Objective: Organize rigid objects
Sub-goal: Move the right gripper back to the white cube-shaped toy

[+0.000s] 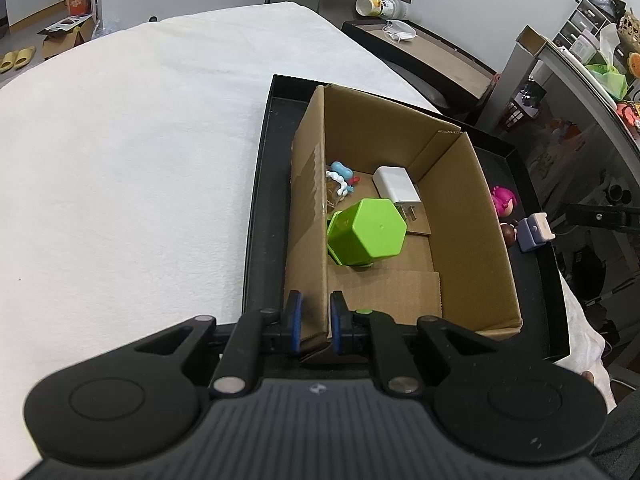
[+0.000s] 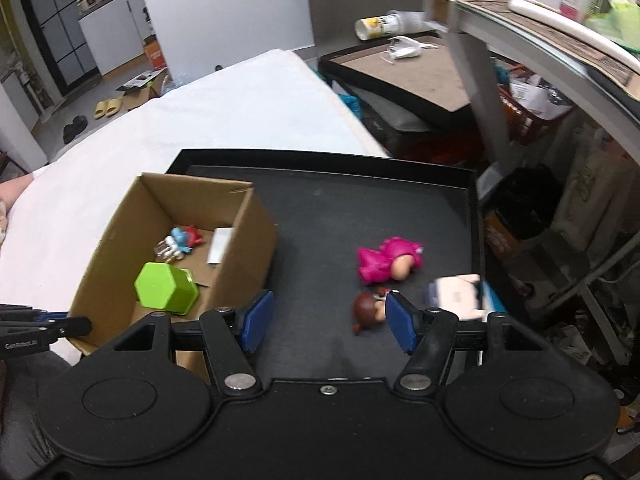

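The left gripper [image 1: 314, 322] clenched the brown cardboard box's [image 1: 452, 208] near wall at lower centre; the right gripper [image 2: 326, 322] hung released over the black tray [image 2: 320, 208].

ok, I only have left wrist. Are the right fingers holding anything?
Observer: No. The right gripper is open and grips nothing.
Operator: The pink thing behind the box wall?
Observer: It's a pink doll, lying on its side on the black tray, clear of the cardboard box.
Operator: And the brown blob?
Observer: A brown-haired figure, lying on the tray close to the inner face of the picture-right finger. I can't tell if they touch.
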Available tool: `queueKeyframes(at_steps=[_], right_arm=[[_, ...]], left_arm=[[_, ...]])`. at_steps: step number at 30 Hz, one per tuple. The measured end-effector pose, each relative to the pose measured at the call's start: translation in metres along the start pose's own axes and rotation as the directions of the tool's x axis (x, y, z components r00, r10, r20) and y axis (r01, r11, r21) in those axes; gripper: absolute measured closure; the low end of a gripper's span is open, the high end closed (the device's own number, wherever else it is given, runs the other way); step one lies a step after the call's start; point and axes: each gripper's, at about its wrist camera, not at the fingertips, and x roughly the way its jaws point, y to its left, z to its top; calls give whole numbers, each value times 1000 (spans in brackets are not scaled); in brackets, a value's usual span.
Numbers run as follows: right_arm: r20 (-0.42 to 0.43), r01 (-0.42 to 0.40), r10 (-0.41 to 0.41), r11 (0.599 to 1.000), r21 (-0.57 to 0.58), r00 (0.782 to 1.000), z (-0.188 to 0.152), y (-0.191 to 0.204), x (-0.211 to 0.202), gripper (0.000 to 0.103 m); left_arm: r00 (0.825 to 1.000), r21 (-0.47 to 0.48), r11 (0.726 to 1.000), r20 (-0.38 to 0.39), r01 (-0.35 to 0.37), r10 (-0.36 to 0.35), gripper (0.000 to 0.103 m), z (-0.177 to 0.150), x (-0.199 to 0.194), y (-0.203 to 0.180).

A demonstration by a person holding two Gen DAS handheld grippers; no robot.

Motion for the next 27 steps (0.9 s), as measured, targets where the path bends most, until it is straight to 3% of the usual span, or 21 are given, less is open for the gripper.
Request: queueKeyframes(at_steps=[8,27], right_arm=[[22,30,-32,996,79,999,-12,-37,7,41],[7,-1,-1,982,189,1000,-19,-94,25,42]], left_arm=[[1000,8,1000,1,-25,25,90,0,0,-5],[998,4,998,-7,-61,61,90,2,1,-8]])
